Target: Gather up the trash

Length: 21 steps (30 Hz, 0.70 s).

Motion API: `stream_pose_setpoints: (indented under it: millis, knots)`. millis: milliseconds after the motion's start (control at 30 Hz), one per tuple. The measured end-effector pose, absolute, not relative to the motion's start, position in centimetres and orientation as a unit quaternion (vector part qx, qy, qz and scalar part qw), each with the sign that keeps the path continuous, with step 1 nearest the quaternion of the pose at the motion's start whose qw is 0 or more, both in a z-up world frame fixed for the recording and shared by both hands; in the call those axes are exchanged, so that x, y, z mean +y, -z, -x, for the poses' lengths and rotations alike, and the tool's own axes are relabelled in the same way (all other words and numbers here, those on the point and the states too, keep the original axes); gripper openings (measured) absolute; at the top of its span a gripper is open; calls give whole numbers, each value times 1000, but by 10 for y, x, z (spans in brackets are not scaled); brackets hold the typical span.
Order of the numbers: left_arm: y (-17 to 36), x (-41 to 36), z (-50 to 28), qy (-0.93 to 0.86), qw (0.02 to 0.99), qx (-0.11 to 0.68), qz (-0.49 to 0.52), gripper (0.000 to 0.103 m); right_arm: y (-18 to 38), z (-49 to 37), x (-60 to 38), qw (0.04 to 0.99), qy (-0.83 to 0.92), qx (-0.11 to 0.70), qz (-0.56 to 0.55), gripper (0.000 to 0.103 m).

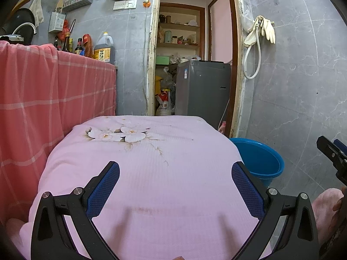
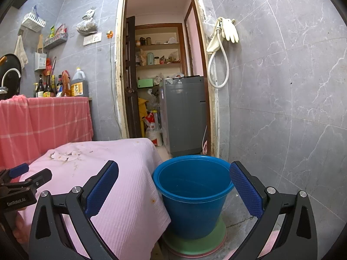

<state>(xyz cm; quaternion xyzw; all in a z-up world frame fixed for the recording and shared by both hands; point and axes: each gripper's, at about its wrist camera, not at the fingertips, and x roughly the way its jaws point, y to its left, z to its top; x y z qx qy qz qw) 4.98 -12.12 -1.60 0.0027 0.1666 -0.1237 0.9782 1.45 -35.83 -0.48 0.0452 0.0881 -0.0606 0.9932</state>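
Note:
A blue bucket (image 2: 193,197) stands on the floor on a green and pink disc, just right of the table; its rim (image 1: 260,158) also shows in the left wrist view. My right gripper (image 2: 173,173) hovers open just in front of the bucket, nothing between its fingers. My left gripper (image 1: 175,173) is open above the table covered in a pink flowered cloth (image 1: 141,173), holding nothing. No loose trash shows on the cloth, only small stains. The right gripper (image 1: 331,156) shows at the edge of the left wrist view, and the left gripper (image 2: 23,182) at the left of the right wrist view.
A counter draped in red checked cloth (image 1: 43,99) with bottles (image 1: 104,49) stands at the left. Behind is an open doorway with a grey washing machine (image 2: 184,112) and shelves. Grey tiled wall on the right carries gloves (image 2: 227,30) and a hose.

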Motion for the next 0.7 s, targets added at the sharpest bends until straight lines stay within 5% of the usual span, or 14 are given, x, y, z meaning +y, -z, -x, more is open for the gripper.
stream_pose_setpoints:
  millis: [700]
  knots:
    - [16,-121,-48,124,978,166,-3,101,6,-13,-361,993,62,89,-47,103]
